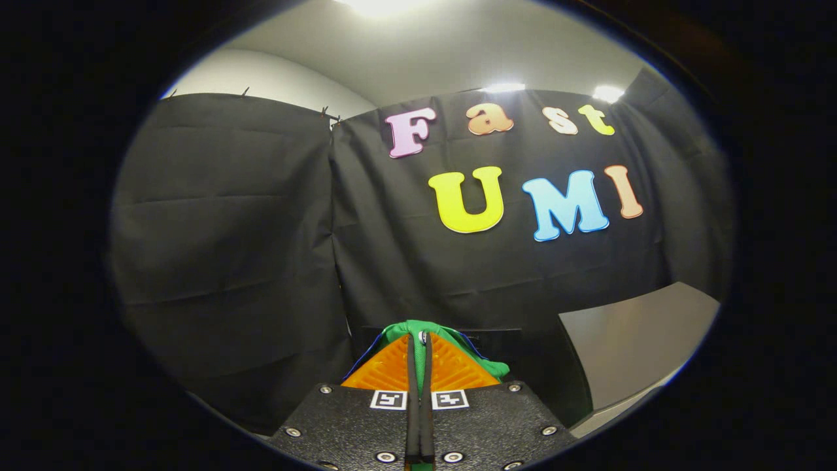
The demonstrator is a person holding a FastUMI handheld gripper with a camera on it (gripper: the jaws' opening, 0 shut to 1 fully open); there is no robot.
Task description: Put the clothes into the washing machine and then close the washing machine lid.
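My gripper (419,340) is held up in the air with its two fingers pressed together on a green piece of clothing (428,330). The cloth bunches over the fingertips and hangs down on the right side (494,368); a thin blue hem shows along its edges. A strip of the green fabric also runs down the narrow slit between the fingers. Beyond the fingers is the black cloth wall of the booth. A dark boxy shape (497,347) sits low behind the cloth; I cannot tell whether it is the washing machine.
A grey flat panel or tabletop (637,340) rises at the right, just beyond the fingers. Black curtains close off the space ahead and to the left. Ceiling lights shine above the wall.
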